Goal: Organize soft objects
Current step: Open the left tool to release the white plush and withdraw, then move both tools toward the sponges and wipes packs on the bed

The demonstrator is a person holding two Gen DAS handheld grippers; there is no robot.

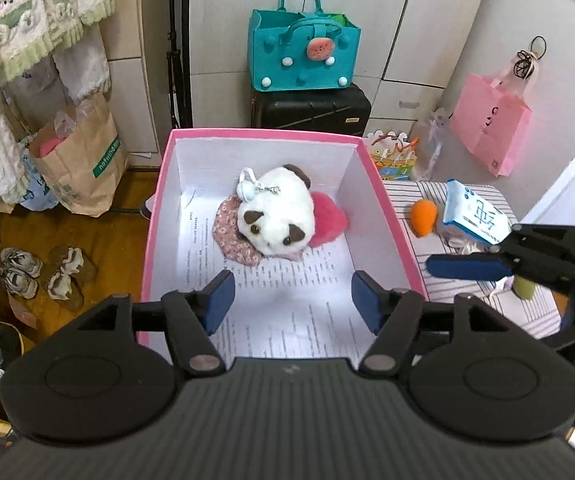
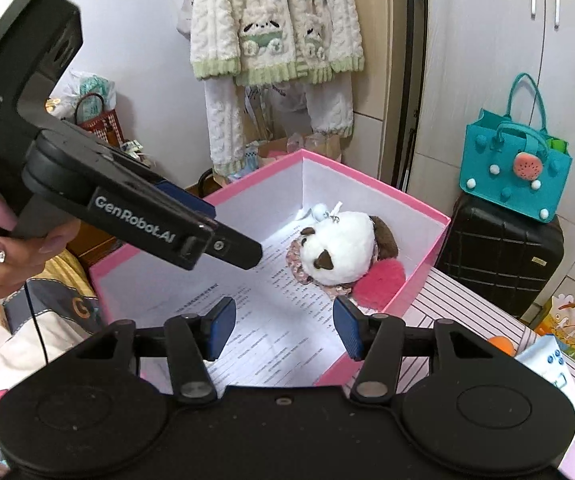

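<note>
A white plush animal (image 1: pixel 277 212) with brown ears and patches lies toward the far end of the pink box (image 1: pixel 155 216), a small white keychain charm (image 1: pixel 246 186) clipped at its back. It rests on a floral fabric piece (image 1: pixel 227 236), with a pink heart cushion (image 1: pixel 327 218) touching its side. Printed paper (image 1: pixel 287 300) lines the box floor.

The left gripper (image 1: pixel 292 304) hangs above the near end of the box, jaws released and empty, with only the paper showing between its blue pads. The right gripper (image 2: pixel 283 326) hangs over the same end, jaws likewise parted with nothing between them. Nothing stands between either gripper and the plush.

Beside the box, on the striped tablecloth (image 1: pixel 411 200), the left view shows an orange soft toy (image 1: pixel 423 218) and a blue-and-white pack (image 1: pixel 473 216); the right gripper's finger crosses in front of that pack. The right view cuts both off at its edge but shows a hand (image 2: pixel 3 248) holding the left gripper's handle.

Behind the box, a teal felt bag (image 1: pixel 303 54) sits on a black suitcase (image 1: pixel 311 110). A brown paper bag (image 1: pixel 83 160) stands on the floor at left below hanging fleece clothes (image 2: pixel 275 32), with shoes (image 1: pixel 39 276) nearby. A pink paper bag (image 1: pixel 491 128) hangs at right.
</note>
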